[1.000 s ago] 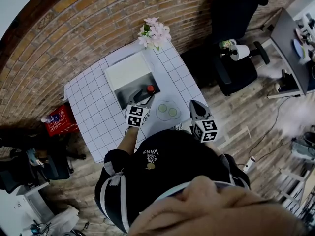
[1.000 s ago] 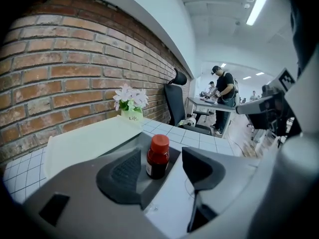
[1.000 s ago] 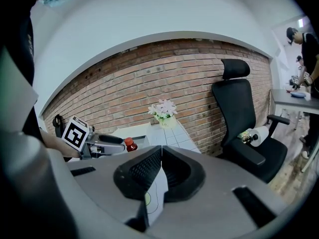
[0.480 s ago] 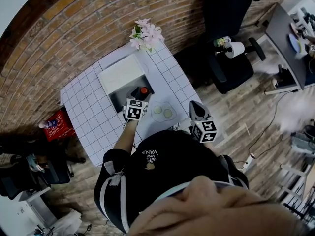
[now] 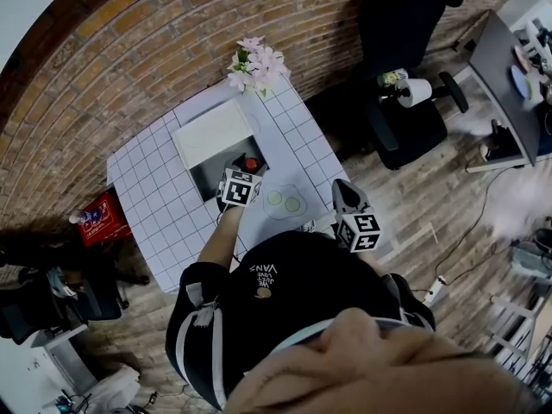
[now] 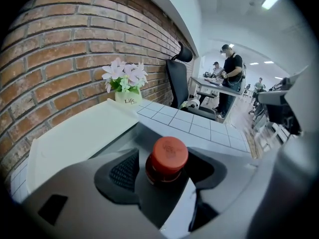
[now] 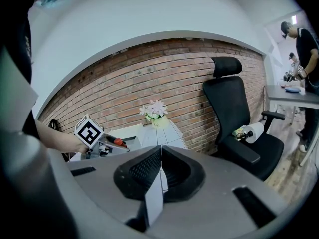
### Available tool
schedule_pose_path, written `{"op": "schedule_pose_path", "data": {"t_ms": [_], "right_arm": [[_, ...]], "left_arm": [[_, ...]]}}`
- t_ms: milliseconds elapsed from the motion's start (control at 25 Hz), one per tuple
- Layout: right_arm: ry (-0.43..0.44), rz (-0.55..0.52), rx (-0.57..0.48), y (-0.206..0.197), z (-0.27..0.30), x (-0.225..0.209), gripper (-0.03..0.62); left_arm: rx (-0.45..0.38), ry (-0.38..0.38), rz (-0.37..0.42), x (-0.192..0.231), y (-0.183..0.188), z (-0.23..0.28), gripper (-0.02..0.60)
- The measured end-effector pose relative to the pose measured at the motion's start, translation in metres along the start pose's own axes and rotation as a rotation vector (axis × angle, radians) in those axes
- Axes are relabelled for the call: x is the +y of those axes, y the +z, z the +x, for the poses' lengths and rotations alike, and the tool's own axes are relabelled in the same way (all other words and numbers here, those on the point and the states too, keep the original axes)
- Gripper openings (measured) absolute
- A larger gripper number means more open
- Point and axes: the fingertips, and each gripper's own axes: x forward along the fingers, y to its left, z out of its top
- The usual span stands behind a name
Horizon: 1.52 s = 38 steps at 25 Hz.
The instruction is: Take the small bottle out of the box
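Right gripper (image 7: 160, 163): jaws pressed together, nothing between them. It's held off the near right corner of the table (image 5: 164, 205), close to the person's body, not over anything.

Left gripper (image 6: 165, 169): jaws spread wide and have just been opening. The small bottle (image 6: 168, 154) is between them; red cap sits in the gap, dark body below it. Pads don't look pressed on it, with a visible gap on the left pad side.

Bottle is upright, inside the box (image 5: 210, 175), at the right end of the dark compartment, on the side nearest the plate (image 5: 283, 216).

Box sits mid-table. Its white lid (image 5: 213, 132) is open and lies on the far side, toward the far edge.

Plate is clear, holds two pale green round pieces, just right of the box, toward the near right edge. It's apart from both grippers.

Flower pot (image 5: 255, 63) with pink and white blooms is at the far corner of the table, against the brick wall (image 5: 172, 24).

Red crate (image 5: 102, 216) is on the floor off the table's left edge.

Black office chair (image 5: 405, 59) stands right of the table by the wall, with a paper roll (image 5: 418, 91) on its seat.

People stand at a desk (image 6: 219, 86) further back, in the left gripper view.
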Motion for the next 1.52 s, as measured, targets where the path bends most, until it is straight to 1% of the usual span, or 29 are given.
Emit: {"op": "schedule_pose_path", "data": {"t_ms": [120, 280, 400, 600, 720, 800, 1000, 1080, 1280, 1520], "right_arm": [[0.008, -0.001, 0.006, 0.001, 0.003, -0.001, 0.003], [0.022, -0.003, 0.010, 0.002, 0.008, -0.003, 0.003], [0.029, -0.007, 0.009, 0.003, 0.011, -0.003, 0.003], [0.037, -0.007, 0.010, 0.005, 0.014, -0.004, 0.003], [0.044, -0.007, 0.009, 0.006, 0.013, -0.004, 0.003], [0.051, -0.008, 0.008, 0.007, 0.013, -0.004, 0.003], [0.071, -0.021, 0.008, 0.010, 0.014, -0.005, 0.003], [0.086, -0.028, 0.007, 0.012, 0.017, -0.006, 0.003], [0.130, -0.047, 0.007, 0.016, 0.022, -0.007, 0.003], [0.201, -0.083, 0.015, 0.021, 0.027, -0.010, 0.003]], "left_arm": [[0.013, 0.007, -0.019, 0.002, -0.001, 0.001, 0.272], [0.020, 0.004, -0.028, 0.000, -0.003, 0.003, 0.230], [0.007, 0.005, -0.026, 0.001, -0.001, 0.005, 0.230], [0.023, 0.008, -0.027, 0.001, -0.002, 0.004, 0.227], [0.030, 0.020, -0.007, 0.001, -0.004, 0.003, 0.227], [0.015, 0.028, 0.000, 0.002, -0.004, 0.004, 0.227], [-0.016, 0.044, -0.014, 0.001, 0.005, -0.004, 0.227], [-0.024, 0.061, -0.020, 0.001, 0.009, -0.009, 0.227], [-0.075, 0.110, -0.035, 0.005, 0.018, -0.020, 0.226], [-0.119, 0.171, -0.063, 0.002, 0.024, -0.034, 0.225]]}}
